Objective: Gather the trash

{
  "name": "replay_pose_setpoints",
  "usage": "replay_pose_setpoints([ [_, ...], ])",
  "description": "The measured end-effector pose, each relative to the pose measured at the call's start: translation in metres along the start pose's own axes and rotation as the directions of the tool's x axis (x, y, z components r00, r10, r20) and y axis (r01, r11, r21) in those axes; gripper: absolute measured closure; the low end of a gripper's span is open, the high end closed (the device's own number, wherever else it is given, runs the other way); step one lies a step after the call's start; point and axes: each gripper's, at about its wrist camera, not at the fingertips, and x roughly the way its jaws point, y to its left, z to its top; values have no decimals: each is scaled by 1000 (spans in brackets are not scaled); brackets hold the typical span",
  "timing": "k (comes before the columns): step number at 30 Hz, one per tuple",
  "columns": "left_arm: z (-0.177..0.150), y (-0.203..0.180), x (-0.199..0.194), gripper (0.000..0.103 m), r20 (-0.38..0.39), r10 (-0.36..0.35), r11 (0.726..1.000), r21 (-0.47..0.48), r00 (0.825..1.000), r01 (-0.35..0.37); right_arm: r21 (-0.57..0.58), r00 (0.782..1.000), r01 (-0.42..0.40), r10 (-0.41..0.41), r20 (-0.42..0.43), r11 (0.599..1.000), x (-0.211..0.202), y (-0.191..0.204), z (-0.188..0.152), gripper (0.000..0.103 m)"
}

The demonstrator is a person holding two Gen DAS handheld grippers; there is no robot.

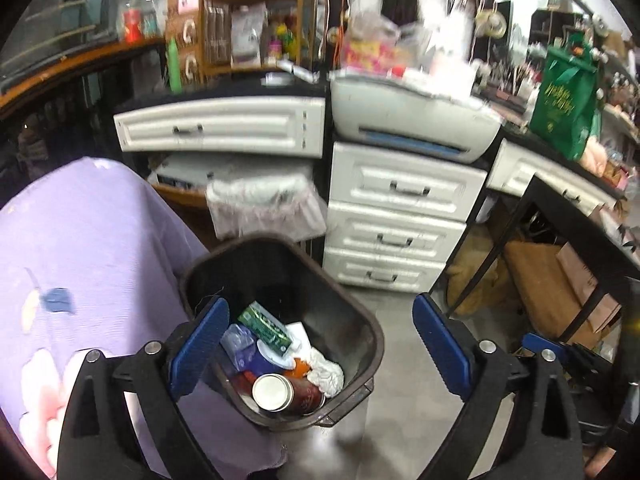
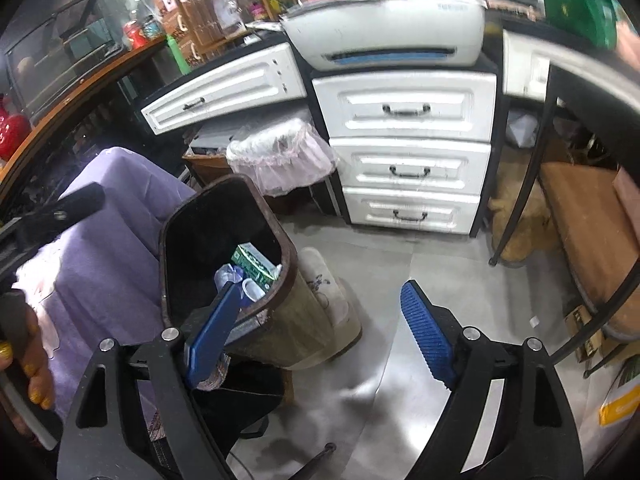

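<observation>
Here I am holding my left hand-held gripper (image 1: 320, 344) wide open over the trash bin (image 1: 362, 328) (can (image 1: 276, 392), green carton (image 1: 266, 326) inside); my right hand-held gripper (image 2: 320, 332) is gaping wide too.

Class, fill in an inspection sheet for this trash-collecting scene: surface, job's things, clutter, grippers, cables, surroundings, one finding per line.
Surface: grey floor, bare patch before the drawers.
Job's things: dark trash bin, open, holding a can, green carton, crumpled tissue and plastic wrap.
Clutter: lined white basket under the desk; cardboard boxes under the side table.
Grippers: left gripper open over the bin, empty; right gripper open, empty, beside the bin.
Cables: nothing seen clearly.
Surroundings: white drawer unit, printer on top, purple cloth left, green bag, crowded shelves.
</observation>
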Motion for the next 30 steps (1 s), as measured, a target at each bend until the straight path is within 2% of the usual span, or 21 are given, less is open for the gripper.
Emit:
replay_pose_setpoints([
  [5,0,8,-52,6,105,13,1000,-13,994,-12,-101,996,7,2,92,995,-37,35,4,15],
  [6,0,11,-63,6,127,17,1000,-17,992,-15,-126,993,7,8,117,992,-46,45,5,11],
  [8,-4,17,-86,6,168,33,999,-25,985,-29,-164,987,-4,30,157,986,-62,61,3,6],
  [11,-9,26,-111,6,200,63,998,-38,978,-56,-209,978,-29,71,197,978,-82,82,2,6],
  [17,-25,44,-148,6,234,121,992,-64,965,-108,-265,966,-60,123,228,963,-111,118,-2,6],
  [20,-30,50,-161,6,235,158,987,-65,959,-146,-284,958,-48,124,257,958,-129,136,-8,6],
  [23,-38,59,-178,6,244,217,975,-97,945,-199,-290,947,-67,152,283,955,-146,152,-14,6],
  [27,-49,69,-199,6,265,260,963,-148,929,-227,-280,932,-72,165,324,957,-165,169,-25,6],
  [30,-59,75,-215,6,281,310,946,-186,908,-265,-297,918,-88,193,346,951,-178,179,-36,6],
])
